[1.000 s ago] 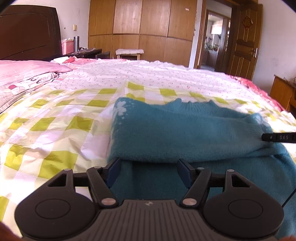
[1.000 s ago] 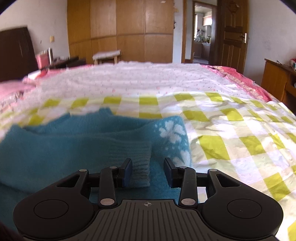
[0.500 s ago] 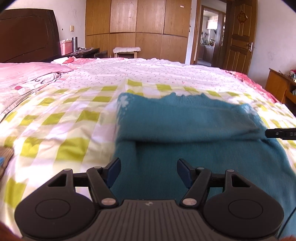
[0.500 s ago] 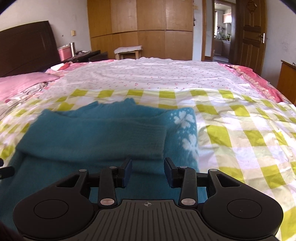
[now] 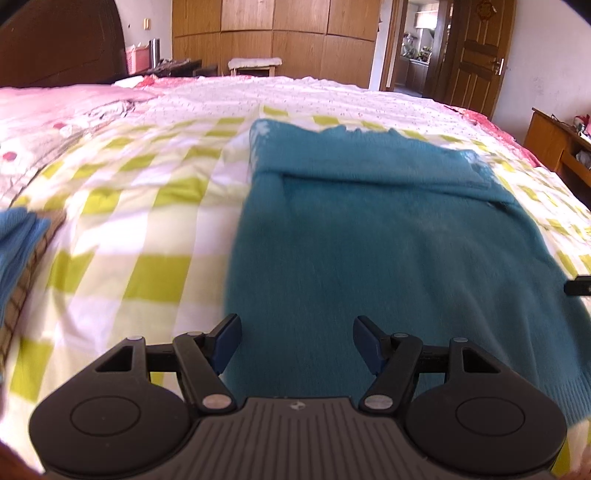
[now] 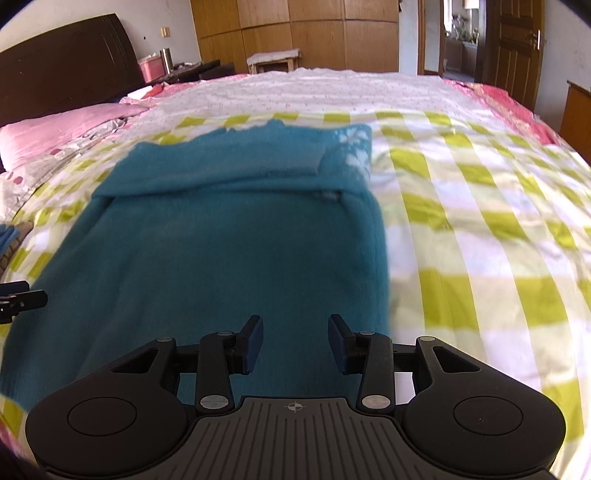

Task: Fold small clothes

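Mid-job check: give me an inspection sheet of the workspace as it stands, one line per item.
Surface: bed with green-checked cover.
Job's things: teal sweater lying flat, sleeves folded across its chest.
Clutter: blue cloth at the bed's left edge.
Grippers: left gripper open, empty, over the sweater's lower part; right gripper likewise.
Cables: nothing seen.
Surroundings: dark headboard, wooden wardrobe, open door.
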A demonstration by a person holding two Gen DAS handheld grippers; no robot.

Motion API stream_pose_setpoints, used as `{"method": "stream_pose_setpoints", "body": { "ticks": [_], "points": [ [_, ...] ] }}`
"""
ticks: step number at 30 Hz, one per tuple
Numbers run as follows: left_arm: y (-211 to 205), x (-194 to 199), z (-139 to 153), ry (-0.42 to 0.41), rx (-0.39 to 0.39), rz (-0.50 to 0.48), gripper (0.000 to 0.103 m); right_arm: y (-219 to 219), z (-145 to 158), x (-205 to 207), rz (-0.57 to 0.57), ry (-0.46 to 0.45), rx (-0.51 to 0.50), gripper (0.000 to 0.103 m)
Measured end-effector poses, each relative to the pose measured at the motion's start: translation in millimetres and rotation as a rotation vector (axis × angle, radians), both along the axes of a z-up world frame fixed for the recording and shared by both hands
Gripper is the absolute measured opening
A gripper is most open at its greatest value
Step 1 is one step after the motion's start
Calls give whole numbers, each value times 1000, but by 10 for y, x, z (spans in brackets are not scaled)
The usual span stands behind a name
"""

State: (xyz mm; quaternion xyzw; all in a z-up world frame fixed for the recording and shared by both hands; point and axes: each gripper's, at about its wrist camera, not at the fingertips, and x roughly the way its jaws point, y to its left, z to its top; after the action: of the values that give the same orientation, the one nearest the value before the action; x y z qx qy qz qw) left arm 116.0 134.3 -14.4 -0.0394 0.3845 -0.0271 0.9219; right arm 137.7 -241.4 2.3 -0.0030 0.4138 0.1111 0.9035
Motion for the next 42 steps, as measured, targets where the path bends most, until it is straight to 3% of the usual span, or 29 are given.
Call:
{"method": "stream_pose_setpoints", "body": {
  "ticks": [10, 16, 18, 25, 29, 35, 38, 39, 40, 42],
  "points": [
    [-27, -321, -25, 41, -6, 0, 72, -155, -74, -407, -7, 108, 28, 41],
    [-9, -464, -136, 90, 5, 17, 73, -134, -128, -658, 1, 133, -45, 41],
    [20, -505, -180, 113, -23, 24, 73, -124, -117, -732, 13, 129, -61, 41],
    [14, -609, -187, 106, -19, 33, 73, -129, -196, -852, 23, 190, -71, 42],
    [15, -616, -172, 104, -30, 33, 73, -90, -117, -953, 19, 160, -70, 42],
    [20, -631, -199, 94, -34, 36, 73, 61, -176, -967, 53, 149, -178, 42],
    [15, -639, -200, 90, -35, 31, 73, 42, -234, -861, 46, 191, -195, 34],
    [14, -645, -197, 89, -35, 28, 73, 6, -217, -832, 36, 197, -207, 24],
    [17, -650, -195, 87, -37, 27, 73, -37, -210, -814, 27, 197, -233, 19],
    [30, -658, -195, 87, -46, 28, 73, -143, -204, -785, 9, 214, -254, 19]
  ]
}}
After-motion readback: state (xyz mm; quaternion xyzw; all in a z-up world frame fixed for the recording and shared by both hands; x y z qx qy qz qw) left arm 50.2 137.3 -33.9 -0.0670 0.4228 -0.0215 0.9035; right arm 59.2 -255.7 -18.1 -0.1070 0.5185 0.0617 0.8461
